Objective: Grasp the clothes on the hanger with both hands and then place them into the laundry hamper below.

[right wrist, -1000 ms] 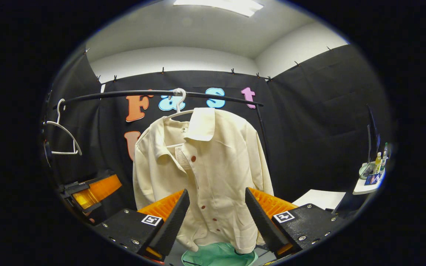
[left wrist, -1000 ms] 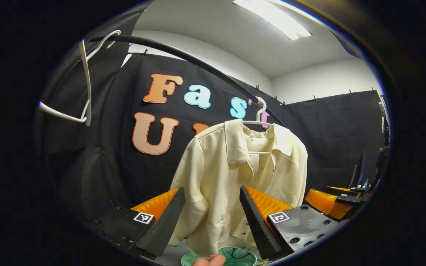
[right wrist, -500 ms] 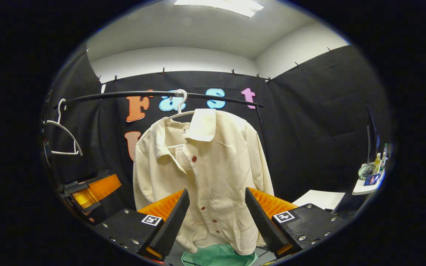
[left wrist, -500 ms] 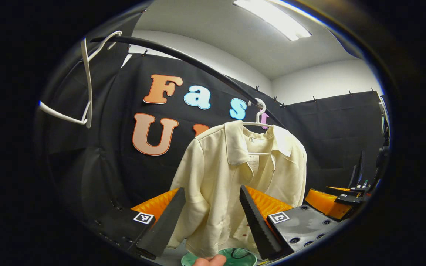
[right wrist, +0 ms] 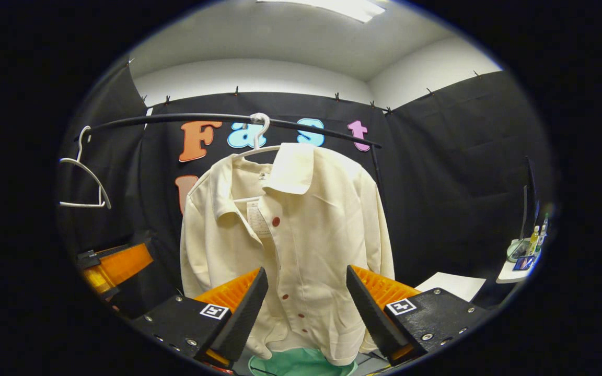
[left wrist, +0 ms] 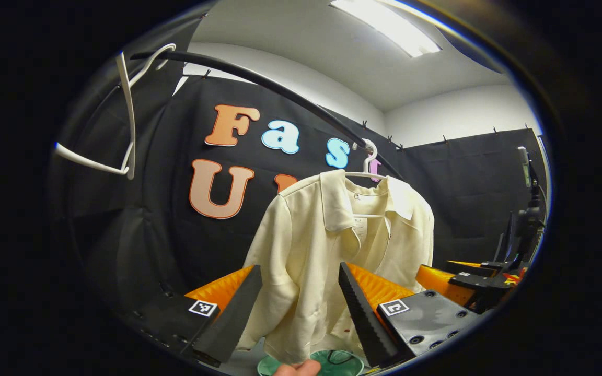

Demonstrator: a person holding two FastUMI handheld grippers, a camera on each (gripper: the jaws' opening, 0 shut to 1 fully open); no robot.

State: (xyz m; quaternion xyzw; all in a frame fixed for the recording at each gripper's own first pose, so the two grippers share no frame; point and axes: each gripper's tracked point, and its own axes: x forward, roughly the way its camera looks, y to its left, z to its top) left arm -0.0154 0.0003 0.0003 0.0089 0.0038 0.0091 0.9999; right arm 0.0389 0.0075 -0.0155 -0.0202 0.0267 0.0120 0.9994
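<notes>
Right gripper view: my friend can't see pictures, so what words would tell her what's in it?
A cream shirt with red buttons hangs on a white hanger from a black rail. The open right gripper points at it, with a green hamper below. An empty hanger hangs at left, above the other gripper.

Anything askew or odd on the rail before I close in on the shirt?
The cream shirt hangs unevenly on its hanger, collar open, front unbuttoned. A spare empty hanger sits farther along the rail. Nothing damaged.
</notes>
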